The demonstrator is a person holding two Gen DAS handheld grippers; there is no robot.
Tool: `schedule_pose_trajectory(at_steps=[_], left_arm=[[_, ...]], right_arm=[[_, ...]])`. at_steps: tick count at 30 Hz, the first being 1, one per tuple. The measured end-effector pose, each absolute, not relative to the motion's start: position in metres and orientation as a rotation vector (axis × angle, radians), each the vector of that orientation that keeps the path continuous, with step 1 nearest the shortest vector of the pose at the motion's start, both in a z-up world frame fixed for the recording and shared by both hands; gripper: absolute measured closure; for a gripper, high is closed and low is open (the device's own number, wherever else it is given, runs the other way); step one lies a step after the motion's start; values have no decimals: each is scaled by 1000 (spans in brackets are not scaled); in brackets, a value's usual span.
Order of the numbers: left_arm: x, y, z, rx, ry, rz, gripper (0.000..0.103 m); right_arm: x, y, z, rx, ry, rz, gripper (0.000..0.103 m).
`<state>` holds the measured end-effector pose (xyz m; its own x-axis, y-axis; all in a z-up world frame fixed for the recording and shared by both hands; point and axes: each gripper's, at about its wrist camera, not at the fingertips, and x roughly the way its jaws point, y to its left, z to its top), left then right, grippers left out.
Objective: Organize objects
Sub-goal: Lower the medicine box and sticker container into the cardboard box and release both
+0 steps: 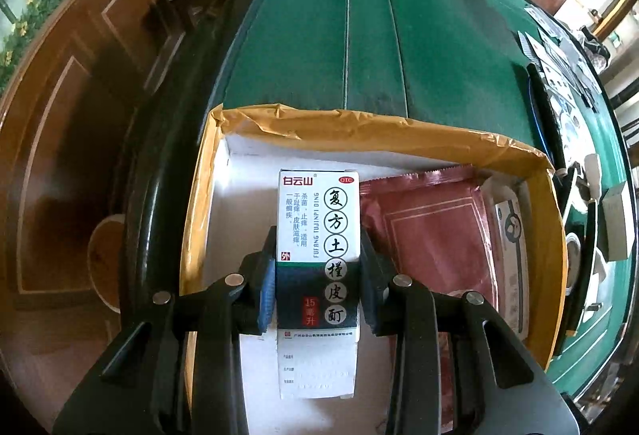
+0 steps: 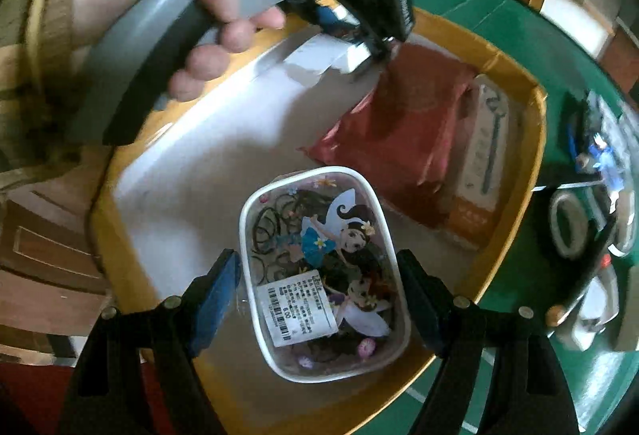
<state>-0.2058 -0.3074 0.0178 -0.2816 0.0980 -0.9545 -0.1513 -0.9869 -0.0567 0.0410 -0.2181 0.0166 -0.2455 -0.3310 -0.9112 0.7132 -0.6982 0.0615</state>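
Your left gripper [image 1: 317,277] pinches the medicine carton [image 1: 317,255] over the tray [image 1: 553,235]; your right gripper [image 2: 319,299] clamps the hair-tie tub [image 2: 323,275], both ready to set down.

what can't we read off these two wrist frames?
- Left wrist view: bottom of the medicine box and the storage box floor under it, hidden by the box itself and the left gripper.
- Right wrist view: whether the right gripper presses the hair-tie container; its right pad's contact is unclear.
- Right wrist view: items on the green table at right, motion-blurred.
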Motion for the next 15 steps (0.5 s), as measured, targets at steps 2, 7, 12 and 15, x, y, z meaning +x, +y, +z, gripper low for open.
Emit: schedule_pose_trajectory(at_steps=[2,7,12,15], left_arm=[[-206,-307,18,-1777,70,2398,69],[-210,-306,18,-1757,48,2408,69],[-216,-308,18,-1731,12,2421,69],[-218,-311,18,-1731,-12,2419,69]], right_arm=[[38,-220,15,1323,529,-2035,24],[36,-221,10,1319,550,-2089,24],[39,-224,4,1322,550,-2090,23],[38,-224,4,1335,541,-2080,23]])
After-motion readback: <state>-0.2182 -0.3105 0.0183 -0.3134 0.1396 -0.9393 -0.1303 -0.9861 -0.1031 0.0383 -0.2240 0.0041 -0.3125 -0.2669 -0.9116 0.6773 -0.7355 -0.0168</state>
